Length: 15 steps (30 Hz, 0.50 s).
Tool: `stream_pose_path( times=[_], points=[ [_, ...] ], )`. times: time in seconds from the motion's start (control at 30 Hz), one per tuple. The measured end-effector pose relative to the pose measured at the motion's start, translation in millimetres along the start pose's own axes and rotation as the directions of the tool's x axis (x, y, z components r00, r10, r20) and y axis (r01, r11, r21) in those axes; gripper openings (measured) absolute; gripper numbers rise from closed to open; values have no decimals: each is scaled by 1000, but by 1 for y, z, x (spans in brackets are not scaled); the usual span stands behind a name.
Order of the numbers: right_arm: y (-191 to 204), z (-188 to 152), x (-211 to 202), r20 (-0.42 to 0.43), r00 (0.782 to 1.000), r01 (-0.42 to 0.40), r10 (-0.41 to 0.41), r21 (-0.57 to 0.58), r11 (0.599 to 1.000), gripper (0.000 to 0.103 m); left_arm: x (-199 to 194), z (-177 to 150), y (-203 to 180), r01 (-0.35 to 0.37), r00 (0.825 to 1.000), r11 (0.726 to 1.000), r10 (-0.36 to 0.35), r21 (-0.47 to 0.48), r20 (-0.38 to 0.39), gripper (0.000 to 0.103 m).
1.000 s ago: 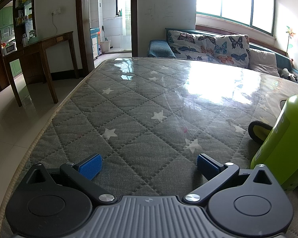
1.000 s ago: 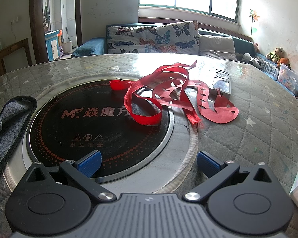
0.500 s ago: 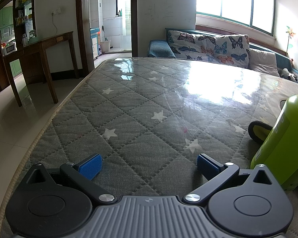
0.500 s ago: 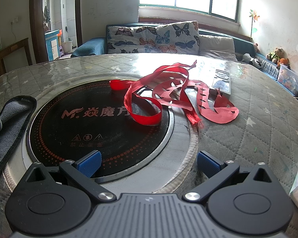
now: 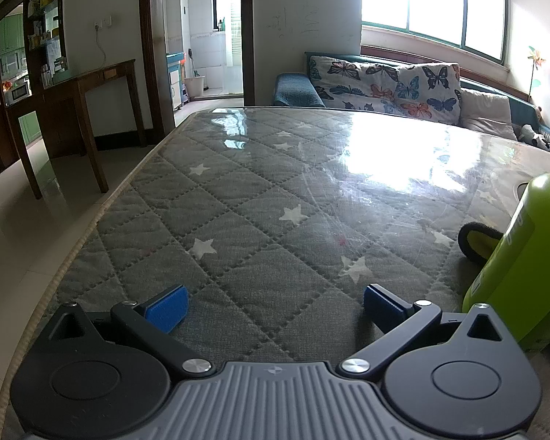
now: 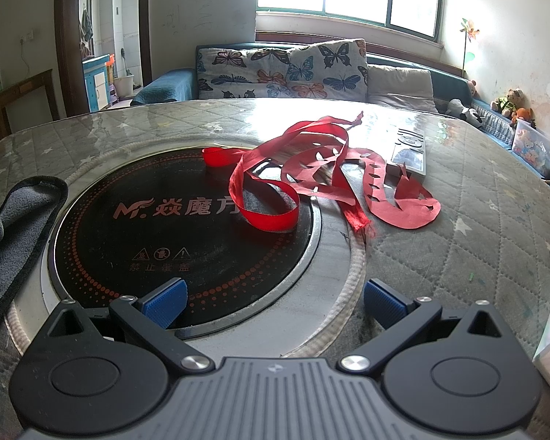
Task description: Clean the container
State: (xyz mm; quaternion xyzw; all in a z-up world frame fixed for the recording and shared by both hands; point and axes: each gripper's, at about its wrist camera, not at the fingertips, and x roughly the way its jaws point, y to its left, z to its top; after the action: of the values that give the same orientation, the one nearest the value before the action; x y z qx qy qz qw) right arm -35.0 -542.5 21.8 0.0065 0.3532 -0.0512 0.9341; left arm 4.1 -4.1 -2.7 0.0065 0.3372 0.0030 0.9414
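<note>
My left tongs: apart, empty.
My right tongs: apart, empty.
Risk: red ribbon ahead could snag my cloth.

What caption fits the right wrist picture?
Open right gripper faces red ribbon lying across a black cooktop.

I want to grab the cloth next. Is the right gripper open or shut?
Open: the right gripper has its blue pads wide apart with nothing between them, over the black cooktop.

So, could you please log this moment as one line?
left gripper: open, empty | right gripper: open, empty | green container: untouched | grey cloth: untouched
</note>
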Motion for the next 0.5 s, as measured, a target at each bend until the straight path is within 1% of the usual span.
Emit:
stream_pose_path(
  times=[0.5],
  points=[
    [0, 0, 0, 0, 1000, 0, 0, 0, 1000, 103, -5, -3, -6, -52, 999, 998, 51, -34, -6, 103]
  ],
)
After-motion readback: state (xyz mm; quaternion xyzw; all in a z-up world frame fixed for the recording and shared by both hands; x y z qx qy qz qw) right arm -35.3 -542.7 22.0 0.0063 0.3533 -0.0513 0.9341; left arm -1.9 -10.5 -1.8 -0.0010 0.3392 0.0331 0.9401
